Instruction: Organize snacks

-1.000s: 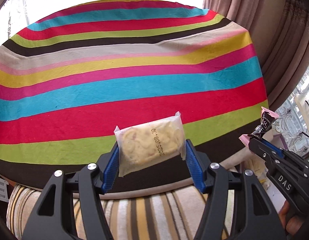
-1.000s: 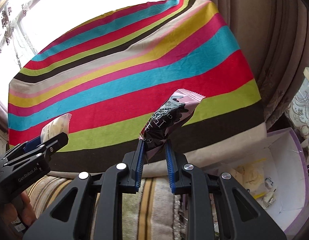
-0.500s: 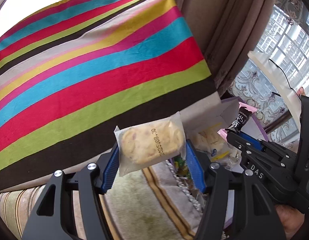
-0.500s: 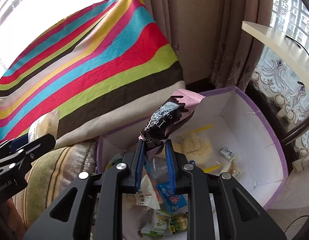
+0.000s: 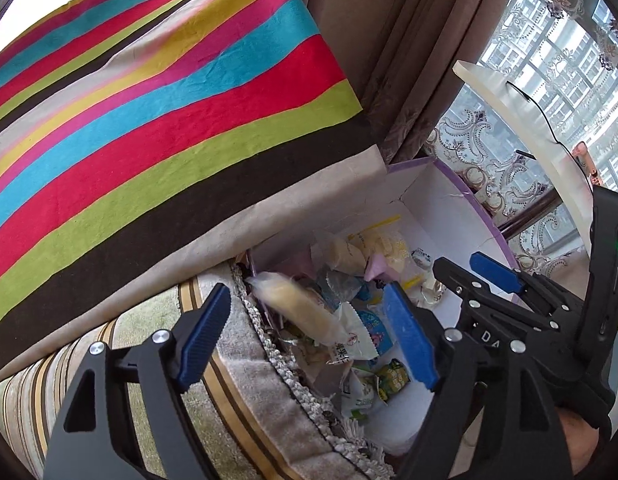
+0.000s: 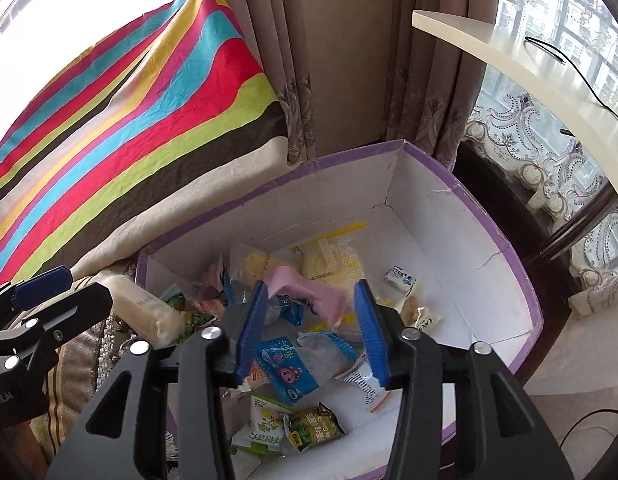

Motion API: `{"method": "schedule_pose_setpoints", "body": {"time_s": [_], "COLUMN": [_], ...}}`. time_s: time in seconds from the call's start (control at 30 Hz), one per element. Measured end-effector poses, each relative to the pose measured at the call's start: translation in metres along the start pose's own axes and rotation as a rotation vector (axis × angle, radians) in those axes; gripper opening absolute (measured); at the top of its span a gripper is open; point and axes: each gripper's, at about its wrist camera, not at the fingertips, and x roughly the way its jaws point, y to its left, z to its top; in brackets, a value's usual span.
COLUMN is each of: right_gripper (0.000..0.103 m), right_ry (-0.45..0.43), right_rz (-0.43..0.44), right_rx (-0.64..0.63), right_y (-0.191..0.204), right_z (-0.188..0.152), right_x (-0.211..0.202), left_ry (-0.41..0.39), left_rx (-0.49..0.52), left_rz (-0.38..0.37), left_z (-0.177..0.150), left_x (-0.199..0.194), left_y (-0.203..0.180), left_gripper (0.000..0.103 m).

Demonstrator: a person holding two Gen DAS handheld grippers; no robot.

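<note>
My left gripper (image 5: 309, 320) hangs over the near-left corner of the purple-rimmed white box (image 5: 461, 188). Its jaws are opening. The clear pastry packet (image 5: 297, 308) is blurred between them, loose and clear of both blue pads. Over the middle of the box (image 6: 489, 216) my right gripper (image 6: 309, 328) is also opening. The pink-ended chocolate wrapper (image 6: 309, 292) is blurred in its gap, free of the pads. Several snack packets (image 6: 281, 372) lie on the box floor. The right wrist view shows the left gripper (image 6: 49, 292) and the pastry packet (image 6: 145, 308) at left.
A striped cloth (image 5: 149, 128) covers the surface at left, above a fringed cushion (image 5: 269, 380). Brown curtains (image 6: 341, 60) hang behind the box. A white shelf (image 6: 529, 52) with a black cable juts in at upper right, with a lace curtain below it.
Both grippers swung right from the striped cloth to over the box, then opened. The pastry packet and the pink wrapper have left the pads and are dropping.
</note>
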Motion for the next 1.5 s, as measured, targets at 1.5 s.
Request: {"method": "schedule_pose_setpoints", "body": {"time_s": [1.5], "right_gripper": [0.062], "right_ry": [0.050], "right_rz": [-0.018], "right_rx": [-0.006], "right_y": [0.001], "right_z": [-0.037], "right_x": [-0.028], "left_ry": [0.085], "left_rx": [-0.030], "left_rz": [0.029], "left_z": [-0.032], "left_x": [-0.006], "left_y": [-0.004], "left_gripper": [0.101]}}
